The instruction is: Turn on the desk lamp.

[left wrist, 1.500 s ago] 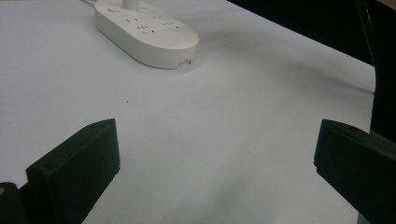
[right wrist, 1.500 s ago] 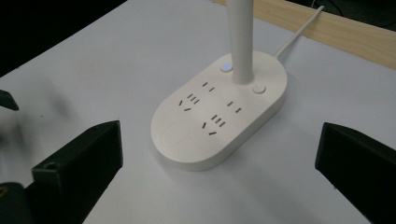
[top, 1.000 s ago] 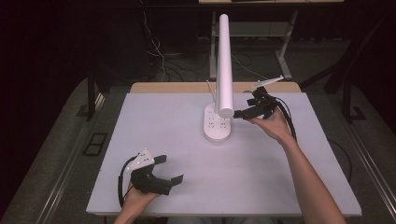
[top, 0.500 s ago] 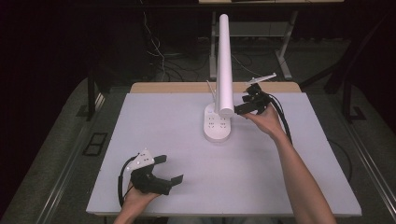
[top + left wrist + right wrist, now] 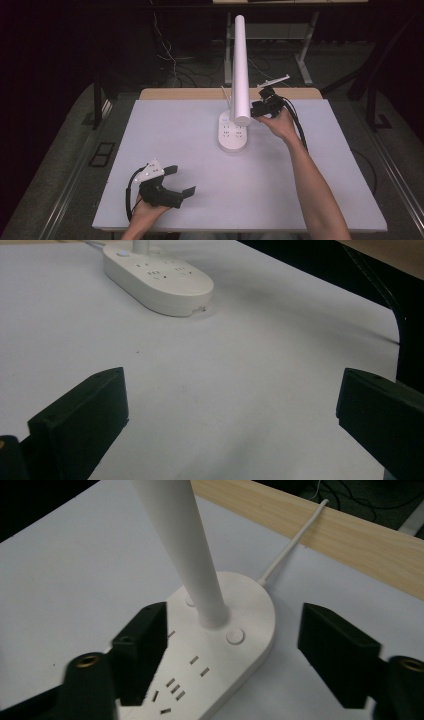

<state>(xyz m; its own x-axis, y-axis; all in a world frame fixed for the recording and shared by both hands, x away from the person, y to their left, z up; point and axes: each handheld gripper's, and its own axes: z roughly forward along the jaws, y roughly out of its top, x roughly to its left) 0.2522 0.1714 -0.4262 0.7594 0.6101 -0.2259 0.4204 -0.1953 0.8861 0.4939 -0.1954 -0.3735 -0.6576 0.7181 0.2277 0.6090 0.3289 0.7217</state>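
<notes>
My right gripper (image 5: 256, 108) hangs wide open beside the white lamp (image 5: 240, 70), upright on its socket base (image 5: 233, 134) mid-table. My right gripper view reveals its round button (image 5: 235, 635). Left gripper (image 5: 181, 181) gapes, empty.

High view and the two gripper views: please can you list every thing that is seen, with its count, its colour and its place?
Lamp: one, white, upright pole rising from a socket base, at the far middle of the table.
Socket base: one, white, oval, with outlets and round buttons, lying flat on the table.
Power cord: one, white, running from the base over the far edge.
Table: one, white top with a wooden strip along the far edge.
Floor cables: several, dark and pale, behind the table.
Left gripper: one, black, jaws open, at the near left, over bare table.
Right gripper: one, black, jaws open, beside the lamp pole above the base.
</notes>
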